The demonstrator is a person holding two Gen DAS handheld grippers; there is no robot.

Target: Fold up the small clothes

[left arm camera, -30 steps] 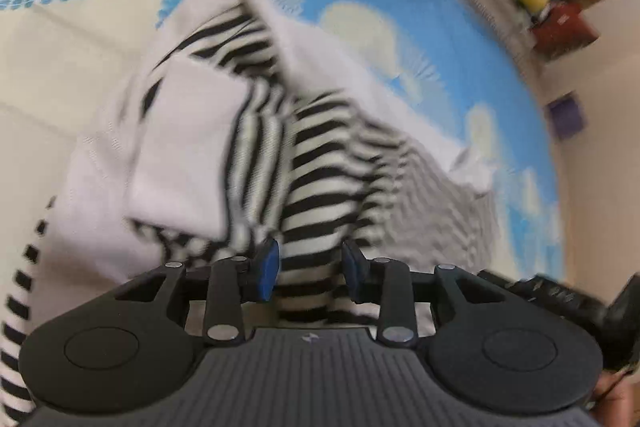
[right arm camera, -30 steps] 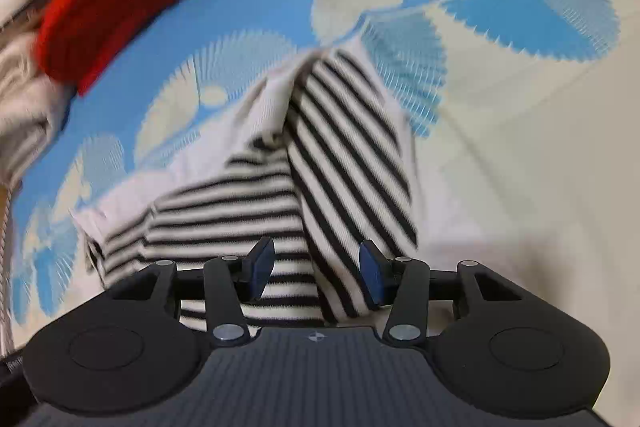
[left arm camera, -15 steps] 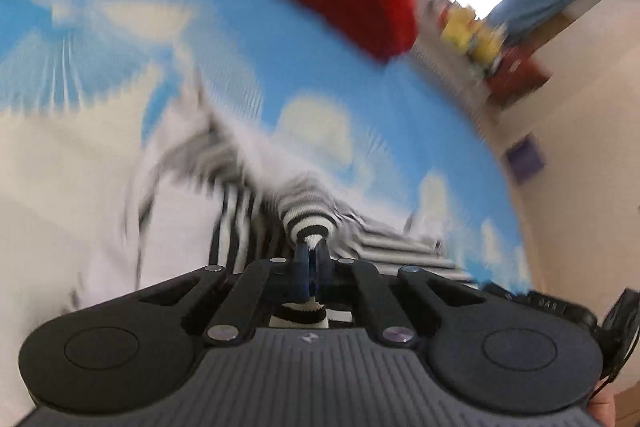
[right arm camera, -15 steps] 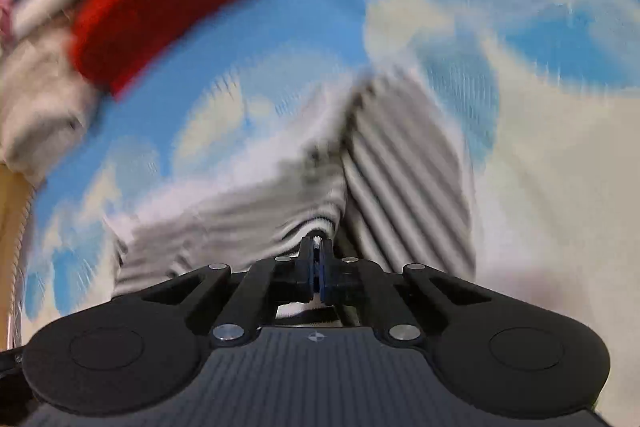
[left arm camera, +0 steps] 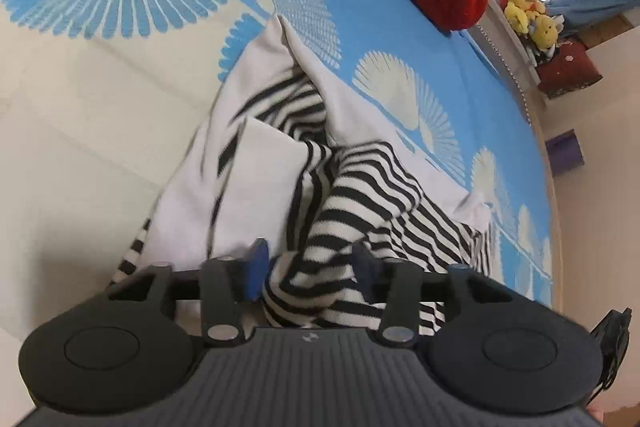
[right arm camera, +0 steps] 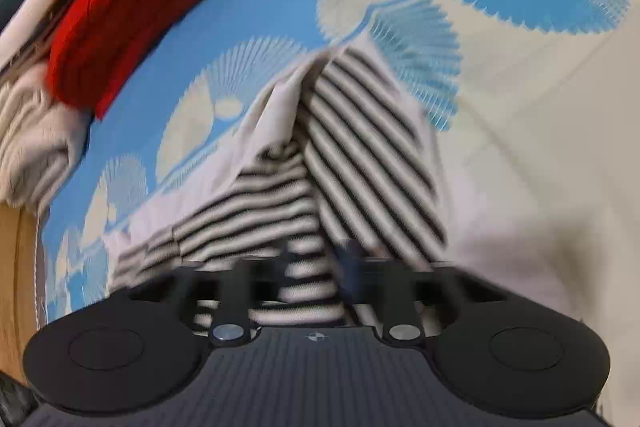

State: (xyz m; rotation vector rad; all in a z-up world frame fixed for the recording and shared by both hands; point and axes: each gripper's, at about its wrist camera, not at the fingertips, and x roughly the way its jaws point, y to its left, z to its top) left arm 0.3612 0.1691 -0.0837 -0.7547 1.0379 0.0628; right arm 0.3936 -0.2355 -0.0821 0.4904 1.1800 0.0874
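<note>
Both jaws just opened round striped garment; blue/cream patterned bedspread underneath.

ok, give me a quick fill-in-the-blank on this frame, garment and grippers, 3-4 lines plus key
1. The garment lying on the bedspread has black and white ____.
2. The bulky knit item beyond the garment is coloured ____.
3. The left gripper has just been opening; the fabric between its jaws is no longer ____.
4. The bedspread's fan pattern is cream and ____.

Missing words: stripes; red; pinched; blue
</note>
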